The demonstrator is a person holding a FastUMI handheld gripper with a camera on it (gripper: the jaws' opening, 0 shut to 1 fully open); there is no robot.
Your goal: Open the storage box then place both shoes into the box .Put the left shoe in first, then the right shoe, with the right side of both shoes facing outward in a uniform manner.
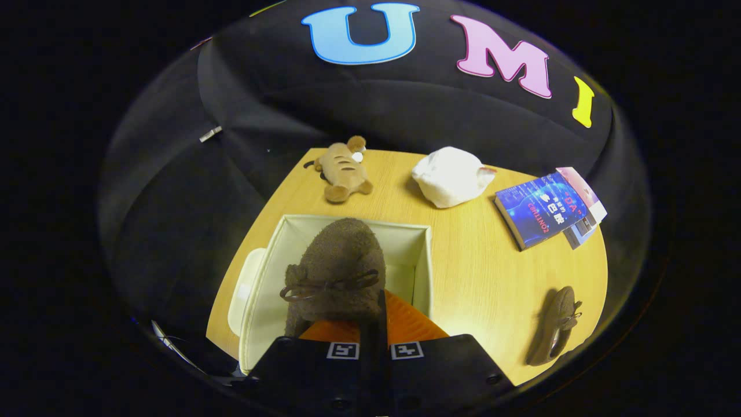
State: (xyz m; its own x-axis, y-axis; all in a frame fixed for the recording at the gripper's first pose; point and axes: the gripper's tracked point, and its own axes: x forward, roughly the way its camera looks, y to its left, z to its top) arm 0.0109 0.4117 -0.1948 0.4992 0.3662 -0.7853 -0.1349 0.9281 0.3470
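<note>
Fingers of the gripper (373, 324) are pressed together on the heel end of a brown suede shoe (338, 266), which hangs toe-forward above the open storage box (417, 255). Its long axis runs straight ahead from the fingers, bow lace on top, and the toe points at the box's far wall. The box lies directly beneath the shoe, and what seems to be its pale lid (243, 289) lies just beside its left wall. The second shoe (554, 327) waits on the wooden table (474, 278), well apart to the right of the box. I judge the coming move to be a straight lowering, perhaps with a roll so the proper side faces outward.
</note>
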